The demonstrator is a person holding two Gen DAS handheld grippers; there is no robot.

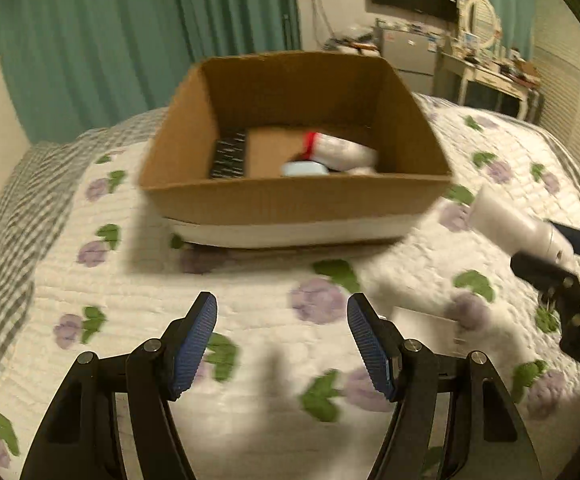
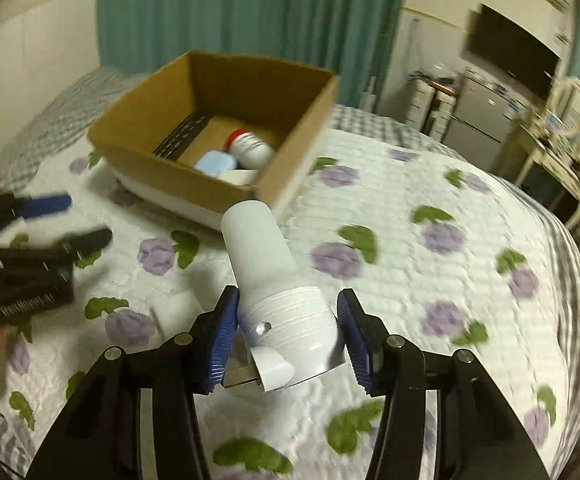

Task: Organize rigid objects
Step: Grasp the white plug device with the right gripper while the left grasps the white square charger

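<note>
One cardboard box point(image 2: 193, 184) sits on the floral quilt point(image 2: 430, 280), holding a red-capped white bottle point(image 2: 249, 146), a pale blue case point(image 2: 215, 163) and a white item, with bare floor at its left side. Right gripper point(image 2: 285, 336) clamps a white cylindrical bottle point(image 2: 265, 264) near the box's front corner, above open quilt. Left gripper point(image 1: 281, 344) is spread wide, holding nothing, facing the box's front wall.

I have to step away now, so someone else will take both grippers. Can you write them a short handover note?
Left gripper: open, empty, above the quilt.
Right gripper: shut on white bottle, carried in the air short of the cardboard box.
Done: red-capped bottle, light blue case and a black item lie in the box.
Left: drop the white bottle in; a flat white item remains on the quilt.
</note>
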